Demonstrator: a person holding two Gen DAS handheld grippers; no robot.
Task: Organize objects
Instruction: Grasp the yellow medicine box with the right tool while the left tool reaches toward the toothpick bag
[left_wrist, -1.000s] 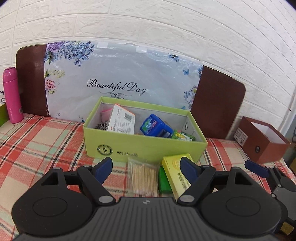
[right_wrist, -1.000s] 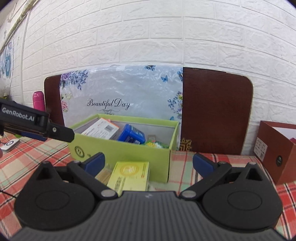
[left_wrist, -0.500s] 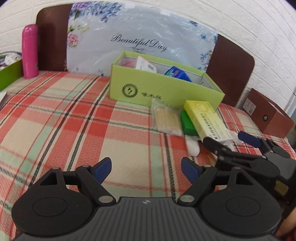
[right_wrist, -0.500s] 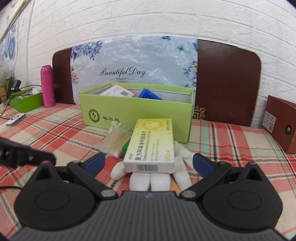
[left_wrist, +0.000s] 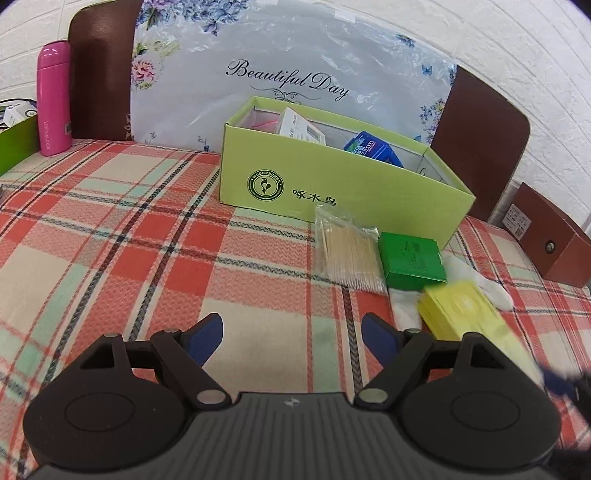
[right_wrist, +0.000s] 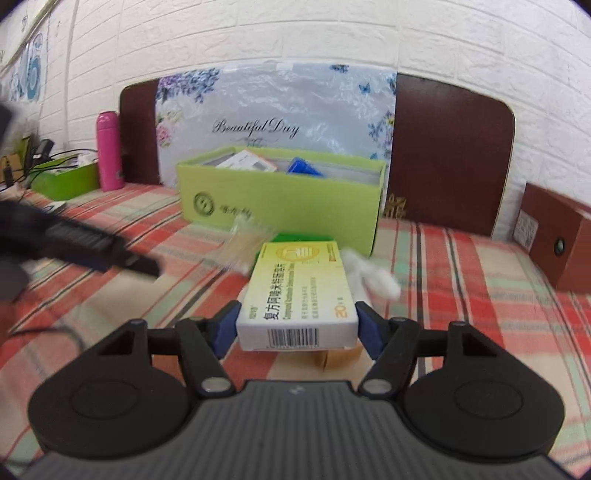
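The right gripper (right_wrist: 297, 326) has just been closed onto the yellow-and-white cardboard medicine box (right_wrist: 299, 295), now clamped just before the open lime-green cardboard box (right_wrist: 280, 199). The left gripper (left_wrist: 291, 338) is held apart, empty. Lifting into that box appears next.

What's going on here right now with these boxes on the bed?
The right gripper has just been closing its jaws around the near end of the yellow medicine box, which lies in front of the green storage box. The left gripper is open over bare plaid cloth, holding nothing. The toothpick packet and small green box remain outside.
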